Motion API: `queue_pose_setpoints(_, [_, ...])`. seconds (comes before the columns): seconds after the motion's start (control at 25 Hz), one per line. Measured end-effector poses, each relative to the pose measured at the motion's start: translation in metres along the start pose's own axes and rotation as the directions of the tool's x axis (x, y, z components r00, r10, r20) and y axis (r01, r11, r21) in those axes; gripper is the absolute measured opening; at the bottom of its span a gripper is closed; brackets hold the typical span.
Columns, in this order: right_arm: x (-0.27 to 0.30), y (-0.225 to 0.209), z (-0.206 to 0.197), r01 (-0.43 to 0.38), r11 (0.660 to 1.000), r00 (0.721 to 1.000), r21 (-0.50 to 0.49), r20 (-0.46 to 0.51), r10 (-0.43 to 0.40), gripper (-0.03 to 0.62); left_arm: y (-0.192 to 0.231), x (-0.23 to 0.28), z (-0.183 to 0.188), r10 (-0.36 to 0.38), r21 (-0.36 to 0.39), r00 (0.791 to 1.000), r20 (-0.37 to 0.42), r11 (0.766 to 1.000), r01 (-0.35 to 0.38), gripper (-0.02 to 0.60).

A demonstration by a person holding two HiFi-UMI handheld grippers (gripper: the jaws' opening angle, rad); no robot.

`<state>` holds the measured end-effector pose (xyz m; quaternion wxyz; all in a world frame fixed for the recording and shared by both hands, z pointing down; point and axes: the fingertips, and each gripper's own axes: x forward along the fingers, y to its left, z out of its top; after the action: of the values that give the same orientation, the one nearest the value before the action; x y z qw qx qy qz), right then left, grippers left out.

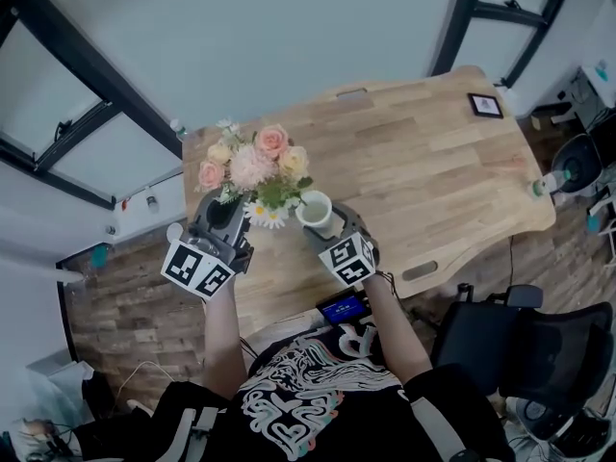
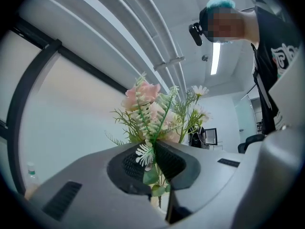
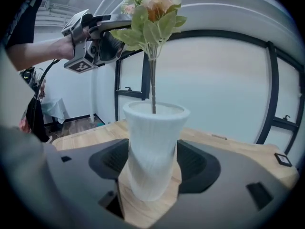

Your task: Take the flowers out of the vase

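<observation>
- Left tool (image 2: 153, 165) was clamped on the flowers (image 2: 153, 109), with the stems and green foliage pinched between its pads just under the blooms.
- The flowers were a pink, peach and white bunch with small daisies, raised above the vase (image 3: 152, 147).
- In the right gripper view, one thin stem ran straight down and its lower end was inside the vase mouth.
- Right tool (image 3: 152, 165) gripped the white ribbed vase at its waist, one pad on each side.
- The vase stood upright on the wooden worktop (image 1: 423, 162), near the edge closest to the person.
- The two tools were close together, left one higher.
- A small picture frame (image 1: 484, 105) lay at the far corner of the worktop.
- An office chair (image 1: 539, 345) stood beside the worktop.
</observation>
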<state>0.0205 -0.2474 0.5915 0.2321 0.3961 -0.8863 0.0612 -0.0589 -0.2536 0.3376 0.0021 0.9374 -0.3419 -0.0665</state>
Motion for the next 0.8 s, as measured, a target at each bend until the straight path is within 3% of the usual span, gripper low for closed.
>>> queue_pose_setpoints(0.8, [-0.059,-0.002,0.054,0.027,1.0,0.987,-0.007,0.157,-0.026,0.319,0.038,-0.051,0.049,0.115,-0.061,0.989,0.091,0.992,-0.109,0.044])
